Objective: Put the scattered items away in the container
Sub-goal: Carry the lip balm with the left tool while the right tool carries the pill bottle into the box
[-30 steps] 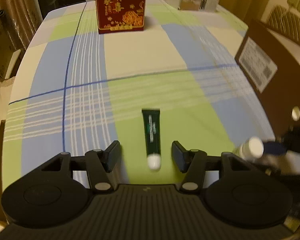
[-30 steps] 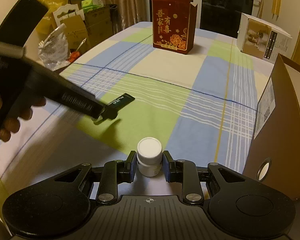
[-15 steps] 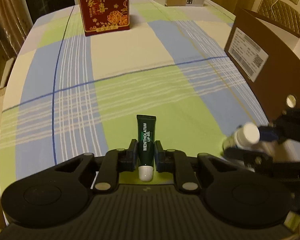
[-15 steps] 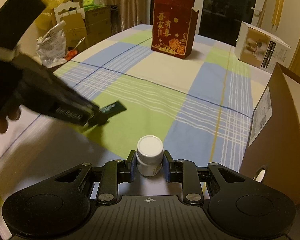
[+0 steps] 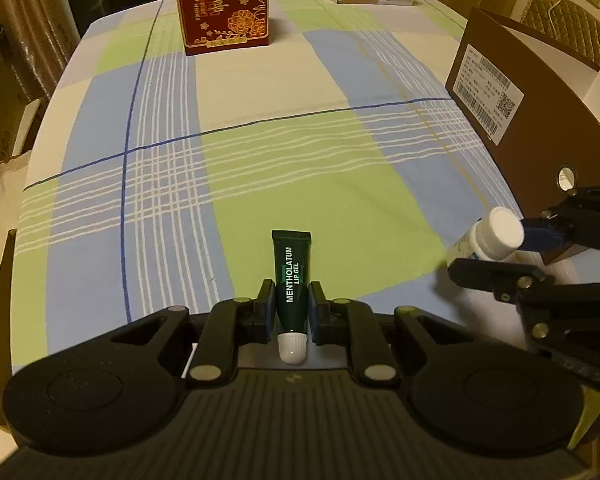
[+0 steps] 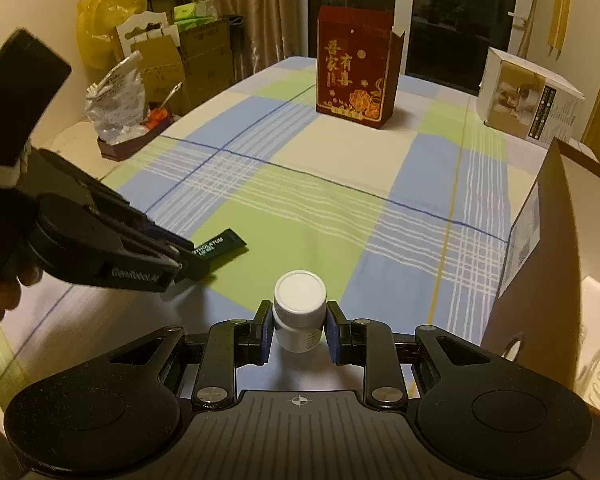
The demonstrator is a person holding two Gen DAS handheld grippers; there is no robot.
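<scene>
Green lip gel tube (image 5: 293,284) is pinched between the left gripper (image 5: 292,306) fingers, cap toward the camera. Right gripper (image 6: 299,330) squeezes a white bottle (image 6: 299,308). Brown box (image 6: 540,280) stands just to its right.

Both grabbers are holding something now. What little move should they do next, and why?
Probably carry the white bottle in the right gripper sideways over the open brown box beside it. The left gripper already pinches the green tube, so nothing is left to pick up.
</scene>
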